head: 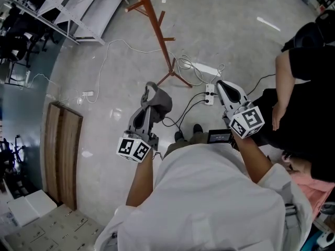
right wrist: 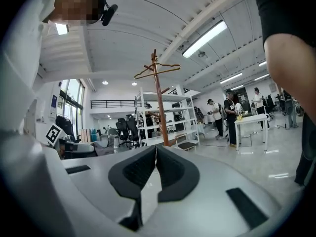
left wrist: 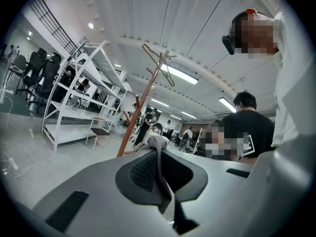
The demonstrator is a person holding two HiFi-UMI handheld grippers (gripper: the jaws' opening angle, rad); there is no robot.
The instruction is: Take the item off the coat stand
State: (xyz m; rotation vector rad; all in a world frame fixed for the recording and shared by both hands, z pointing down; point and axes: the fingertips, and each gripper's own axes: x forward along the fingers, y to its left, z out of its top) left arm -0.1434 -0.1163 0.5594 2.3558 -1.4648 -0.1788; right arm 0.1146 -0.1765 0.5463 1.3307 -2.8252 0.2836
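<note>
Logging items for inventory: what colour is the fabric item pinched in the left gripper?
Grey. The fabric item shows best in the head view.

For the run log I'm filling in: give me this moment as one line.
left gripper: shut on grey cloth | right gripper: shut, empty | grey cloth: off coat stand

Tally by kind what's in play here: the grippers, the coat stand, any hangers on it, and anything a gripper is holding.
Grippers: 2, the left gripper and the right gripper
Coat stand: 1
Clothes hanger on the stand: 1
Grey fabric item, pinched in the left gripper: 1
Total: 5
</note>
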